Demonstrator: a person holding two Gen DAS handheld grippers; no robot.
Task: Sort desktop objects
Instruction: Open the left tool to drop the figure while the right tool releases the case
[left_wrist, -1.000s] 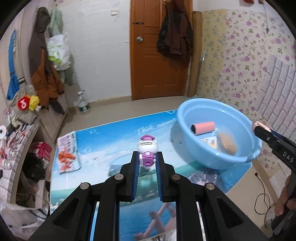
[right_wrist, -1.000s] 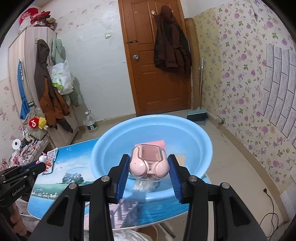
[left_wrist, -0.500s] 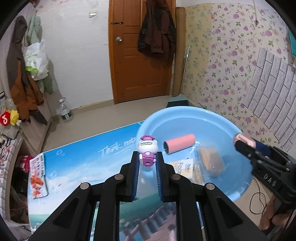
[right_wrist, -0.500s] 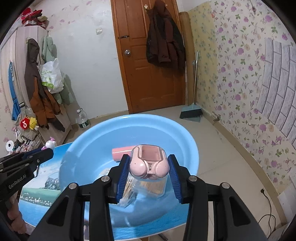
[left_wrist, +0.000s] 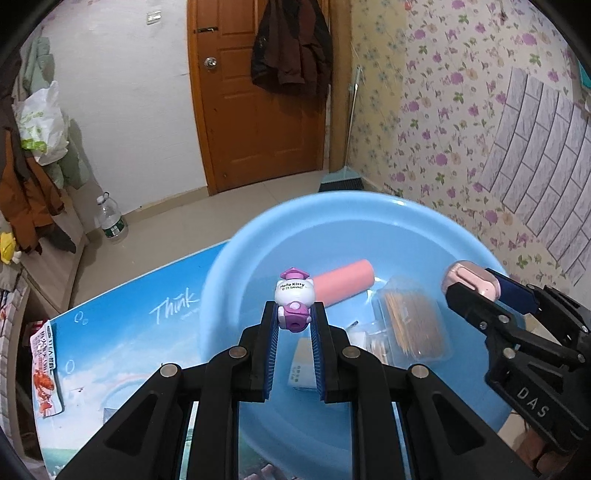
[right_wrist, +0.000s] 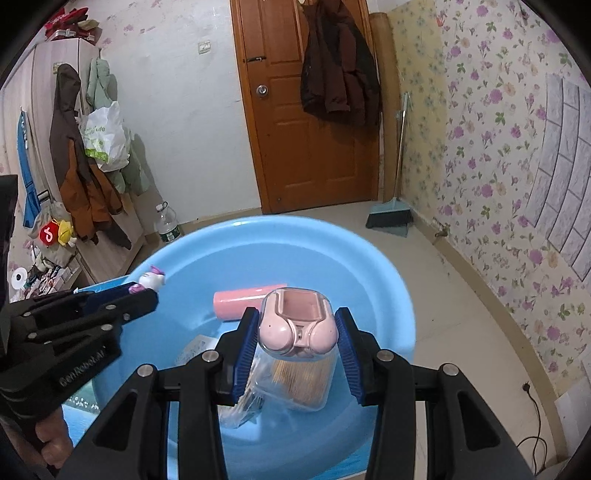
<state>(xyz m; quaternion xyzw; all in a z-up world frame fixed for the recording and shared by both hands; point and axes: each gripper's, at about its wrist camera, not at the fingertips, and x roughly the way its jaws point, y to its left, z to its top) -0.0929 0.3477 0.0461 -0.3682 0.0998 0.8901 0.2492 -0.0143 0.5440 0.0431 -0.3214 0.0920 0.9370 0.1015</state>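
My left gripper (left_wrist: 293, 323) is shut on a small white and purple Hello Kitty figure (left_wrist: 293, 297), held over the near left part of the light blue basin (left_wrist: 236, 258). The same figure (right_wrist: 152, 279) shows at the left of the right wrist view, at the left gripper's tip. My right gripper (right_wrist: 297, 332) is shut on a pink earbud case (right_wrist: 297, 325), held above the basin (right_wrist: 399, 306); that case (left_wrist: 471, 282) appears at the right of the left wrist view. Inside the basin lie a pink roll (left_wrist: 343, 284), a clear box of toothpicks (left_wrist: 413, 323) and a small white packet (left_wrist: 303, 365).
The basin stands at the right end of a table with a blue picture top (left_wrist: 122, 332). A red and white snack packet (left_wrist: 44, 369) lies at the table's left edge. Behind are a wooden door (left_wrist: 258, 110), a water bottle (left_wrist: 110, 221), a broom (right_wrist: 391, 218) and hanging coats.
Both grippers have moved toward the basin and a little lower. The left one went from over the table top to over the basin, and the right one now hangs over its middle.
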